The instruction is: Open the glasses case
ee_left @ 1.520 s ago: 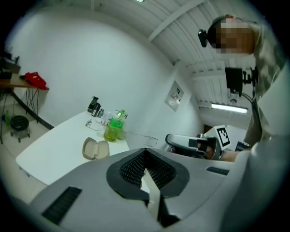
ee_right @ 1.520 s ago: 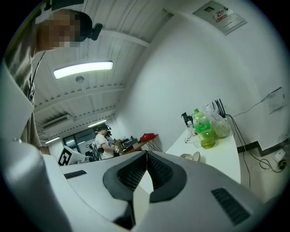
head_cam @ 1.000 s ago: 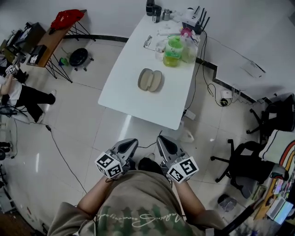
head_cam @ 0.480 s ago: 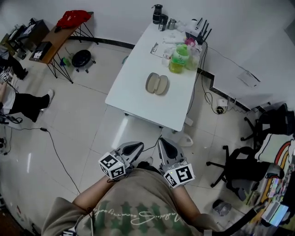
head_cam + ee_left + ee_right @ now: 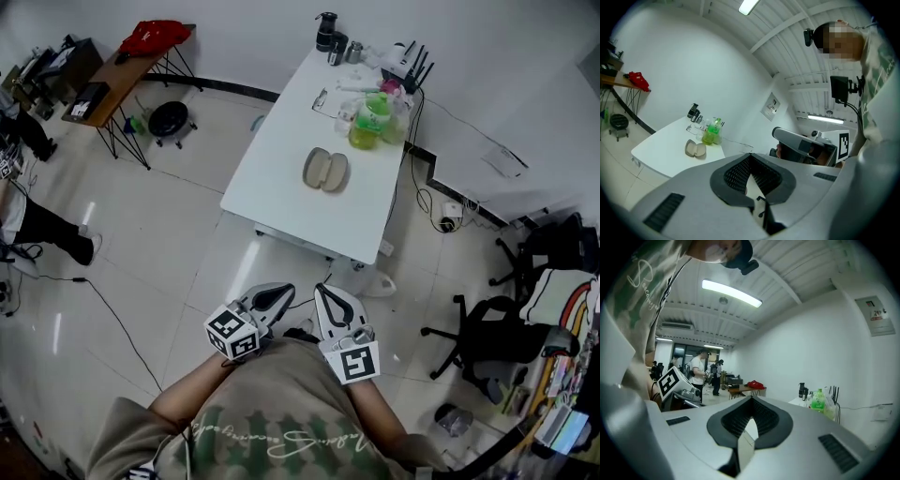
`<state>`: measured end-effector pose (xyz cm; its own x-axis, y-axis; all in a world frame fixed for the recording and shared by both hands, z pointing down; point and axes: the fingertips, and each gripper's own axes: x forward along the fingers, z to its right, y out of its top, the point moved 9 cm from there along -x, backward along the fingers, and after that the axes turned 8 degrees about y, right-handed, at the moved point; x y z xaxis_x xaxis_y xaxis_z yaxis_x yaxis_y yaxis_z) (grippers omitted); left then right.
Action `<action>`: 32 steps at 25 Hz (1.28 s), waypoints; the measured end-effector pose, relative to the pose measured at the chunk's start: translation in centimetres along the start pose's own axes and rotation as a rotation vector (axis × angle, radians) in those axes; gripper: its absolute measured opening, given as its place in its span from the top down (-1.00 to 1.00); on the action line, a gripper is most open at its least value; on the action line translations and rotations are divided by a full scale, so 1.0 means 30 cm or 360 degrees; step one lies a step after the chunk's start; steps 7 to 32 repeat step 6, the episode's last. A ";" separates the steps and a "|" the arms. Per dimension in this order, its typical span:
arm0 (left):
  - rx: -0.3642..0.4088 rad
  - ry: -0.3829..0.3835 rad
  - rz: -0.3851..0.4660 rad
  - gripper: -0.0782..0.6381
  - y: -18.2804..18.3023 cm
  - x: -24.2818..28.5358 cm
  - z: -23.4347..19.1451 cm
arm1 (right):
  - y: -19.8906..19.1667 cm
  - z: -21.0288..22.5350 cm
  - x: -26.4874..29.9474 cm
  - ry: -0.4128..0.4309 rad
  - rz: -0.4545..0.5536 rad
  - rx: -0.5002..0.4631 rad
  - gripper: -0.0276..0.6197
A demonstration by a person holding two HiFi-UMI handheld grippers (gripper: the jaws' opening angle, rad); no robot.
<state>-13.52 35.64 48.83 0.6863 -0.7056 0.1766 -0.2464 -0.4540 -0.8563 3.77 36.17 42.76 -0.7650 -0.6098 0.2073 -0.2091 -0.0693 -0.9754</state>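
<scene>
The beige glasses case (image 5: 325, 170) lies open, both halves flat, in the middle of the white table (image 5: 272, 178); it also shows small and far off in the left gripper view, glasses case (image 5: 695, 149). My left gripper (image 5: 276, 295) and right gripper (image 5: 325, 296) are held close to the person's body, well short of the table, side by side over the floor. Both are shut with nothing between their jaws. In the right gripper view the case is hidden.
A green bottle (image 5: 367, 122), a clipboard (image 5: 325, 98), black cups (image 5: 330, 33) and a router (image 5: 405, 58) crowd the table's far end. Office chairs (image 5: 487, 347) stand at right, a side table (image 5: 112, 75) with a red cloth at left. People stand in the background.
The view has drawn back from the table, which now sits farther up and right. The right gripper has rolled, its marker cube now facing up, and both grippers shifted slightly right.
</scene>
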 end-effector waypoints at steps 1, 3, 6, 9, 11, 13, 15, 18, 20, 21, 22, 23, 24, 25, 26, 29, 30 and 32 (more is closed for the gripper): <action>0.0001 -0.0005 0.0009 0.77 0.002 -0.001 -0.001 | -0.002 -0.006 0.005 0.0008 0.0013 0.0017 0.89; 0.0021 -0.0009 0.0019 0.77 0.007 0.003 0.003 | -0.010 -0.006 0.009 0.0010 0.0053 0.0072 0.89; 0.0069 -0.0016 0.0019 0.77 0.014 0.013 0.017 | -0.021 0.007 0.000 -0.0014 0.0111 0.0164 0.89; 0.0069 -0.0016 0.0019 0.77 0.014 0.013 0.017 | -0.021 0.007 0.000 -0.0014 0.0111 0.0164 0.89; 0.0069 -0.0016 0.0019 0.77 0.014 0.013 0.017 | -0.021 0.007 0.000 -0.0014 0.0111 0.0164 0.89; 0.0069 -0.0016 0.0019 0.77 0.014 0.013 0.017 | -0.021 0.007 0.000 -0.0014 0.0111 0.0164 0.89; 0.0069 -0.0016 0.0019 0.77 0.014 0.013 0.017 | -0.021 0.007 0.000 -0.0014 0.0111 0.0164 0.89; 0.0069 -0.0016 0.0019 0.77 0.014 0.013 0.017 | -0.021 0.007 0.000 -0.0014 0.0111 0.0164 0.89; 0.0069 -0.0016 0.0019 0.77 0.014 0.013 0.017 | -0.021 0.007 0.000 -0.0014 0.0111 0.0164 0.89; 0.0069 -0.0016 0.0019 0.77 0.014 0.013 0.017 | -0.021 0.007 0.000 -0.0014 0.0111 0.0164 0.89; 0.0069 -0.0016 0.0019 0.77 0.014 0.013 0.017 | -0.021 0.007 0.000 -0.0014 0.0111 0.0164 0.89; 0.0069 -0.0016 0.0019 0.77 0.014 0.013 0.017 | -0.021 0.007 0.000 -0.0014 0.0111 0.0164 0.89; 0.0069 -0.0016 0.0019 0.77 0.014 0.013 0.017 | -0.021 0.007 0.000 -0.0014 0.0111 0.0164 0.89; 0.0069 -0.0016 0.0019 0.77 0.014 0.013 0.017 | -0.021 0.007 0.000 -0.0014 0.0111 0.0164 0.89; 0.0069 -0.0016 0.0019 0.77 0.014 0.013 0.017 | -0.021 0.007 0.000 -0.0014 0.0111 0.0164 0.89; 0.0069 -0.0016 0.0019 0.77 0.014 0.013 0.017 | -0.021 0.007 0.000 -0.0014 0.0111 0.0164 0.89; 0.0069 -0.0016 0.0019 0.77 0.014 0.013 0.017 | -0.021 0.007 0.000 -0.0014 0.0111 0.0164 0.89; 0.0069 -0.0016 0.0019 0.77 0.014 0.013 0.017 | -0.021 0.007 0.000 -0.0014 0.0111 0.0164 0.89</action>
